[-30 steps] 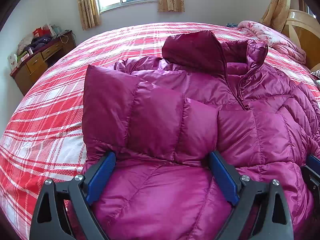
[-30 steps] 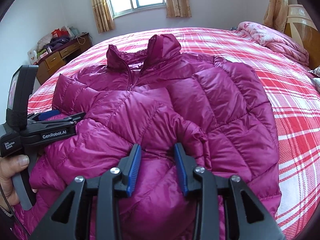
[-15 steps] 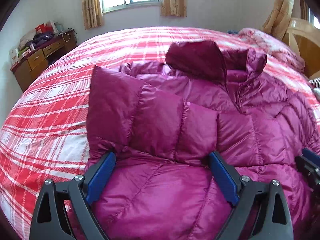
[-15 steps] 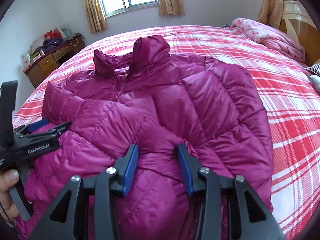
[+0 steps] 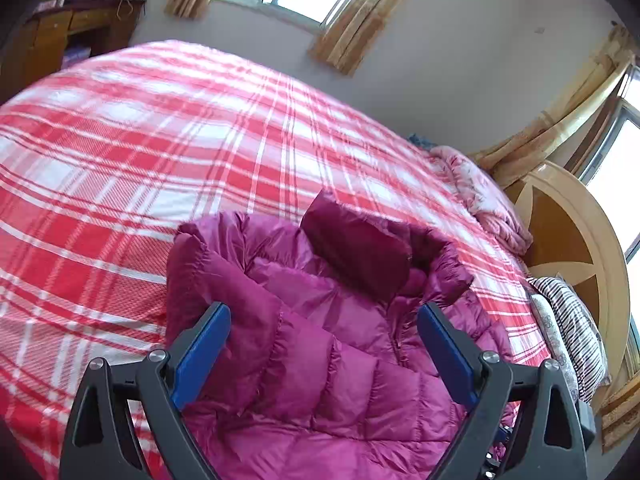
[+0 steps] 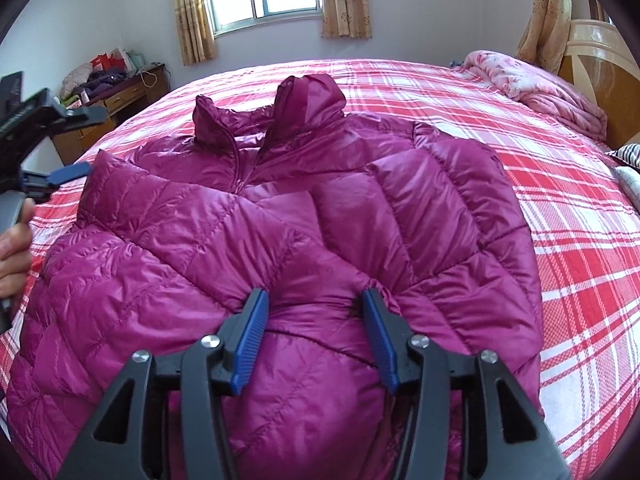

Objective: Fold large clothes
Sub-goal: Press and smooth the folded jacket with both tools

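The magenta puffer jacket (image 6: pixel 280 240) lies spread on the plaid bed (image 6: pixel 580 240); the right gripper (image 6: pixel 314 334) jaws have just been opening, half-spread over a sleeve fold; left gripper (image 5: pixel 320 344) gapes wide, empty; pink quilt (image 6: pixel 540 92) beside the headboard (image 6: pixel 596 60).

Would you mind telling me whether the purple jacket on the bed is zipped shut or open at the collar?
Open at the collar: the jacket parts in a V below its upright collar; lower down, folded sleeves hide the zip.

Magenta puffer jacket (image 6: pixel 360 216) sleeves-folded on bed
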The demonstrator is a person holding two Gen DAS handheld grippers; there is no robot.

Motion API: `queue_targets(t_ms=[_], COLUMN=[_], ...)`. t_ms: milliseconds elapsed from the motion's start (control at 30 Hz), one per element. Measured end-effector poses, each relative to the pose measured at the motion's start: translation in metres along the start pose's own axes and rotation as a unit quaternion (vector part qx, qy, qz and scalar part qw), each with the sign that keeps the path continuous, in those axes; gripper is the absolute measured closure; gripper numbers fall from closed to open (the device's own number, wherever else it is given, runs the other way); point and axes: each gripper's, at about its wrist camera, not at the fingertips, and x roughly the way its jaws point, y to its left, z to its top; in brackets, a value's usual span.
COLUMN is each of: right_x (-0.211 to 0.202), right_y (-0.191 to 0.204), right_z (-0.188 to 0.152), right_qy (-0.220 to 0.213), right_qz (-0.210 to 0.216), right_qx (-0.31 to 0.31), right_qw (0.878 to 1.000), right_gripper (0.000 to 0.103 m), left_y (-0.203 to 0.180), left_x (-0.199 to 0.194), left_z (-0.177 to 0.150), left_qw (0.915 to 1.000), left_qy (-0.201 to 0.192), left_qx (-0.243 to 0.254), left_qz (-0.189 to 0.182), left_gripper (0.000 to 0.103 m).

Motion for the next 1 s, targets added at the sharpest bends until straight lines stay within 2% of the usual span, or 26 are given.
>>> queue_targets(t_ms=[100, 200, 300, 433, 1000], right_x=[-0.001, 0.001, 0.004, 0.007, 0.009], right_y=[-0.001, -0.001, 0.000, -0.001, 0.003], right_z=[0.000, 0.000, 0.000, 0.001, 0.003], right_qy=[-0.003, -0.001, 0.005, 0.014, 0.023], right_qz=[0.005, 0.009, 0.005, 0.006, -0.012], right_qx=[0.003, 0.002, -0.001, 0.003, -0.010], right_qw=[1.000, 1.000, 1.000, 1.000, 1.000], right_gripper=[0.046, 0.042, 0.041, 0.040, 0.039], left_y=[0.020, 0.035, 0.019, 0.006, 0.000], left_x=[0.025, 0.033, 0.033, 0.035, 0.043], left_z=[-0.005, -0.016, -0.025, -0.030, -0.033], left_qw=[0.9991, 0.9985, 0.9990, 0.9956, 0.9878], left_qy=[0.032, 0.029, 0.016, 0.018, 0.023], left_qx=[-0.026, -0.045, 0.009, 0.042, 0.078], left_qz=[0.013, 0.006, 0.041, 0.082, 0.133], left_gripper=[0.008, 0.008, 0.008, 0.008, 0.008])
